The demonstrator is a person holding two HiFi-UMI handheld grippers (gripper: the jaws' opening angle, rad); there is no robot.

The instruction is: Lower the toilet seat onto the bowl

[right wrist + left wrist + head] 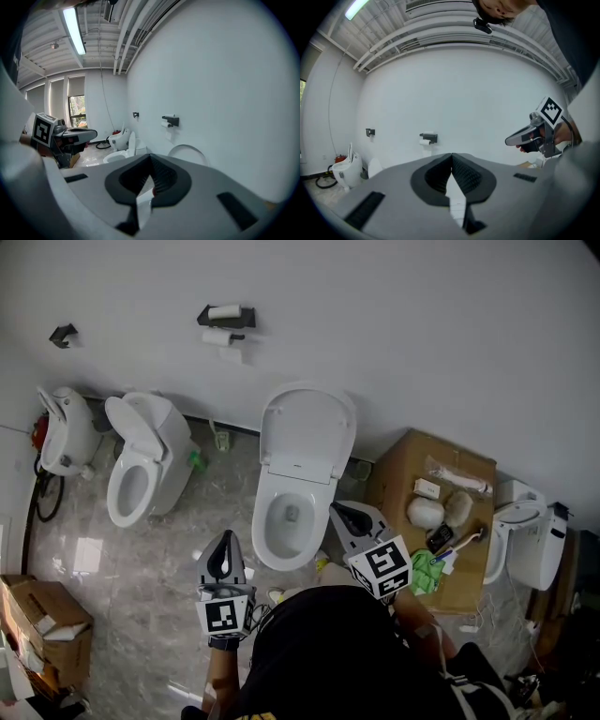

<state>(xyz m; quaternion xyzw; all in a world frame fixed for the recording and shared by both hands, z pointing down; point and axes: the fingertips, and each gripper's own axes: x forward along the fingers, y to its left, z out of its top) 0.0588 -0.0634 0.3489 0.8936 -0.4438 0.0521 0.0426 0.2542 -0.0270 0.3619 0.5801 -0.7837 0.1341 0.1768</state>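
Behind the bowl [266,526], toilet seat [309,432] upright

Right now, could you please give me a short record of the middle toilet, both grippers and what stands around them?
toilet seat: raised, leaning back towards the wall
bowl: uncovered, just ahead of the person
left gripper: shut, empty, apart from the bowl, on its left
right gripper: shut, empty, by the bowl's right rim; contact cannot be told
cardboard box: right of the bowl, small items on top
second toilet: further left, lid up
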